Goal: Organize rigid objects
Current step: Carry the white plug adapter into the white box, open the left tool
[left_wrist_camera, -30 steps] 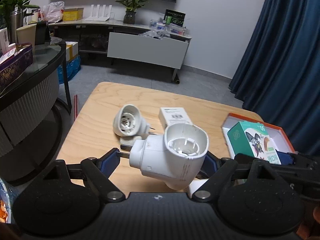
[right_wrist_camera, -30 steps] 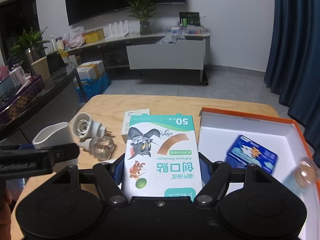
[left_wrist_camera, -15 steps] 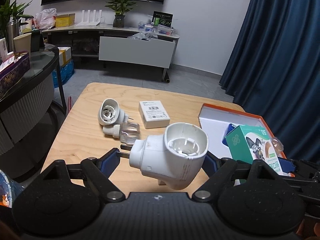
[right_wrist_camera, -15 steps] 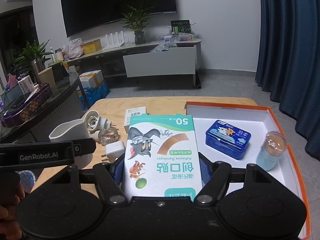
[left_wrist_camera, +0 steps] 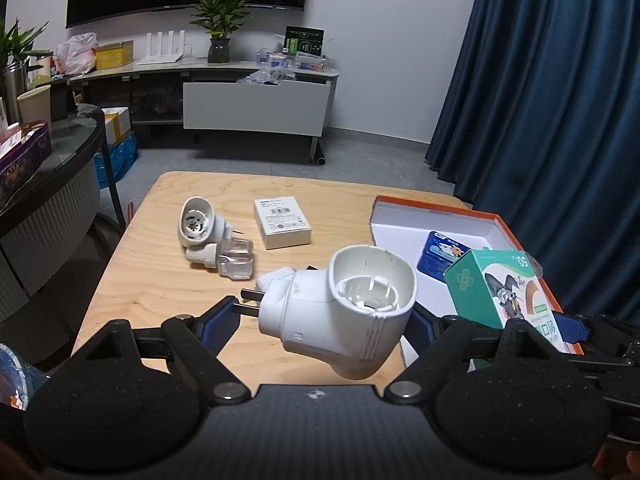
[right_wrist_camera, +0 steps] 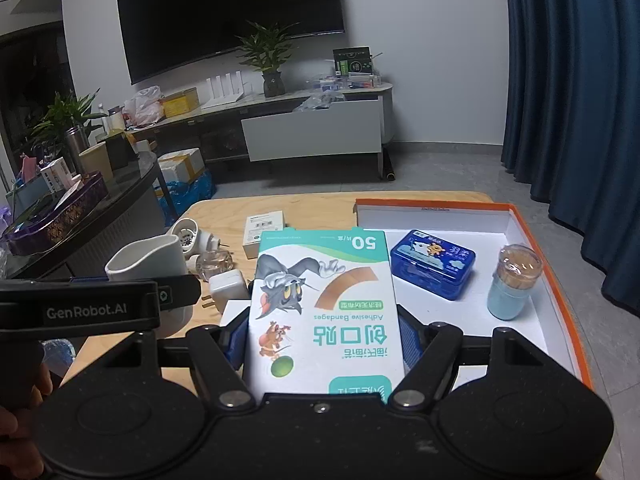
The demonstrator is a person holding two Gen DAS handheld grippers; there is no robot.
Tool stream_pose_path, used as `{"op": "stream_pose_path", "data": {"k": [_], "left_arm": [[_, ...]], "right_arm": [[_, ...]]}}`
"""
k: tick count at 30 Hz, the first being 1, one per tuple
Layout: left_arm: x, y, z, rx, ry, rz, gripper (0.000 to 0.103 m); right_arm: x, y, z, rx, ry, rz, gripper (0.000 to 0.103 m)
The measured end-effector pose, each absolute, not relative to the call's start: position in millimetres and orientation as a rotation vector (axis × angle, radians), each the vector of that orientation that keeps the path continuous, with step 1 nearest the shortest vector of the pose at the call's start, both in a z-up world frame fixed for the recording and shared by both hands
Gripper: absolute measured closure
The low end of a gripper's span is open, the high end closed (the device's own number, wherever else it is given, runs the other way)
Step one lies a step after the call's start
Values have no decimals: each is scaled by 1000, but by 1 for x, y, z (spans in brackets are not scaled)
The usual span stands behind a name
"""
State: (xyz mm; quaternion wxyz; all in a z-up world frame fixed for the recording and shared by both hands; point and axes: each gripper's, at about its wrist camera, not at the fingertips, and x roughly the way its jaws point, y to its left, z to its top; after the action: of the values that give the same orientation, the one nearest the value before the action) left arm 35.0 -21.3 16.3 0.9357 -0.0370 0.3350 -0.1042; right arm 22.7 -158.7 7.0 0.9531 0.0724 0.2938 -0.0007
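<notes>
The left gripper (left_wrist_camera: 324, 316) was clamped on a white plug-in heater (left_wrist_camera: 340, 312), held above the near middle of the desk (left_wrist_camera: 160, 280) with its two prongs pointing to the frame's left. The right gripper (right_wrist_camera: 320, 336) was clamped on a bandage box (right_wrist_camera: 324, 304), held flat over the near left corner of the tray (right_wrist_camera: 560, 264), its print upside down to the camera.

Inside that orange-rimmed white tray sat one blue tin (right_wrist_camera: 434, 264) at centre and one toothpick jar (right_wrist_camera: 514, 282) upright at its right, apart from each other.

On the light wooden desk, left of the tray, lay four loose things: a second white heater (left_wrist_camera: 198, 227) on its side, a clear refill bottle (left_wrist_camera: 226, 259) touching it just below, one small white box (left_wrist_camera: 282, 227) toward frame centre, and one white charger (right_wrist_camera: 226, 286) nearer the camera in the right wrist view.

Past the desk the floor was grey. A long low TV stand (left_wrist_camera: 256, 104) ran along the white back wall under a dark TV (right_wrist_camera: 232, 12), with one potted plant (left_wrist_camera: 220, 28) on it. Blue curtains (left_wrist_camera: 560, 100) filled the right side; a dark glass-topped table (left_wrist_camera: 60, 148) with clutter stood at the left edge.
</notes>
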Motion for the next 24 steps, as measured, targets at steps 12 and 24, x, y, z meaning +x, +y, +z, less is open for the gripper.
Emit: {"op": "stream_pose_path", "data": {"k": [12, 24], "left_arm": [[31, -37, 16, -64, 682, -256, 17], [30, -57, 14, -46, 690, -301, 17]], "right_arm": [[5, -172, 10, 151, 582, -40, 19], [-3, -191, 6, 169, 580, -85, 19]]}}
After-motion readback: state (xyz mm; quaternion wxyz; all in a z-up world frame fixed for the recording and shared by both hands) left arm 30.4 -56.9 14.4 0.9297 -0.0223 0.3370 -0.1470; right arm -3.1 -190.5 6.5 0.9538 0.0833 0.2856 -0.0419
